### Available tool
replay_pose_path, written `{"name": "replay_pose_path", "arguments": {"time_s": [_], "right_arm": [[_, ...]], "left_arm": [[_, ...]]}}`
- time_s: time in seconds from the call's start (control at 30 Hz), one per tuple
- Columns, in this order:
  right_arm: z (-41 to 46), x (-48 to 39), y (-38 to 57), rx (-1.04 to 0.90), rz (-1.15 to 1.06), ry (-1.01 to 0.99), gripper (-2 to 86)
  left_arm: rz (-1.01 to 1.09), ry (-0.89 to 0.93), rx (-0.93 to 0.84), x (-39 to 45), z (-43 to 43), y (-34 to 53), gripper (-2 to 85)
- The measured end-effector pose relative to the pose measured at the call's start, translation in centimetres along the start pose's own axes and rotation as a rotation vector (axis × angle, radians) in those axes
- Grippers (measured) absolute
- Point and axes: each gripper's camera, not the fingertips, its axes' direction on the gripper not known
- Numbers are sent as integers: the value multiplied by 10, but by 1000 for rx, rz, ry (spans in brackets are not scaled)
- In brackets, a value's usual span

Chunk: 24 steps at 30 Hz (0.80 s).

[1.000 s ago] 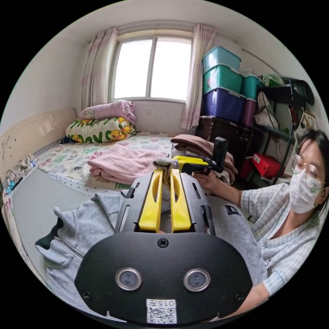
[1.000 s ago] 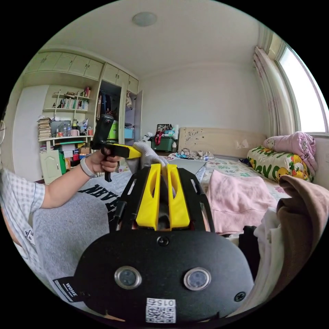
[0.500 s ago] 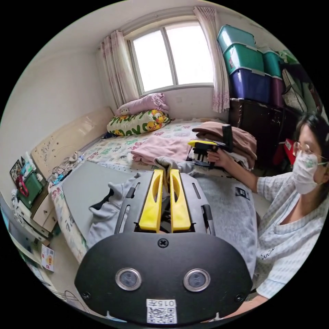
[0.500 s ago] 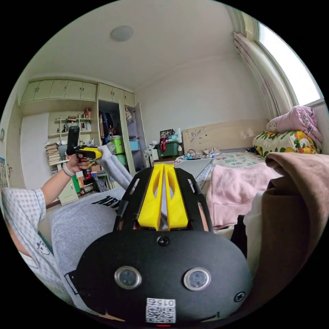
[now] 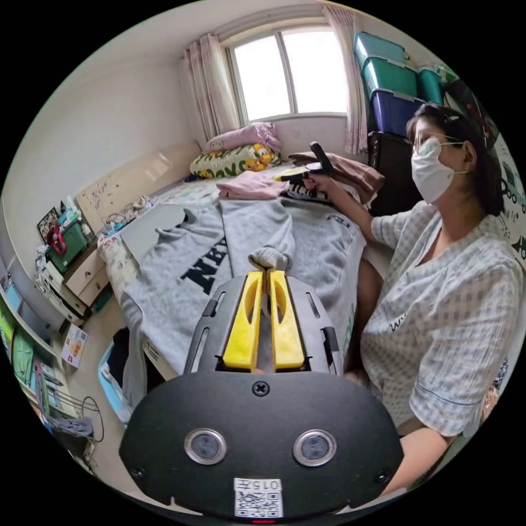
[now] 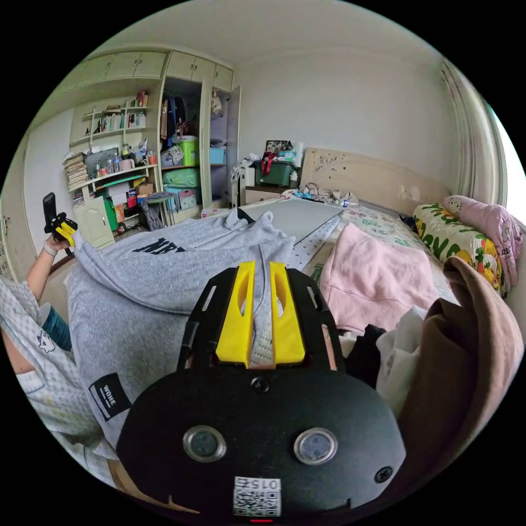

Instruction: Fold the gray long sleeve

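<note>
The gray top (image 5: 307,241) lay spread face up across the bed (image 5: 164,197), its dark chest lettering showing, with one side hanging over the near edge toward the floor. The left gripper (image 5: 266,274) was clamped on a ribbed cuff (image 5: 267,256), both yellow jaws pressed against the bunched knit, and the sleeve ran back from there over the body of the garment. In the right gripper view, that gripper (image 6: 64,230) showed small at the far left, held in a hand (image 6: 55,241) with gray fabric stretched out to it.

The right gripper (image 6: 261,268) had its jaws closed on a ribbed gray strip (cuff or hem, I could not tell which), which showed between them. In the left gripper view it appeared at the far end of the top (image 5: 290,174), gripped by a hand (image 5: 316,181).

A folded pink garment (image 6: 372,279) lay just beside the top, and a brown one (image 6: 471,350) was heaped near the right gripper. Pillows (image 5: 235,156) were stacked under the window (image 5: 290,74). The person (image 5: 438,285) sat at the bedside, wearing a checked shirt.
</note>
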Motion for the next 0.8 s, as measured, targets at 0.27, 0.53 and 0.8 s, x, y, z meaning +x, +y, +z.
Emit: {"name": "replay_pose_path", "arguments": {"time_s": [0.27, 0.53, 0.8], "right_arm": [[48, -13, -18, -146, -96, -21, 72], [92, -17, -34, -274, -106, -2, 100], [130, -28, -50, -374, -129, 76, 101]], "left_arm": [[-47, -71, 264, -64, -59, -21, 29], [-254, 87, 15, -230, 223, -232, 90], [-391, 149, -190, -310, 500, -323, 107]]}}
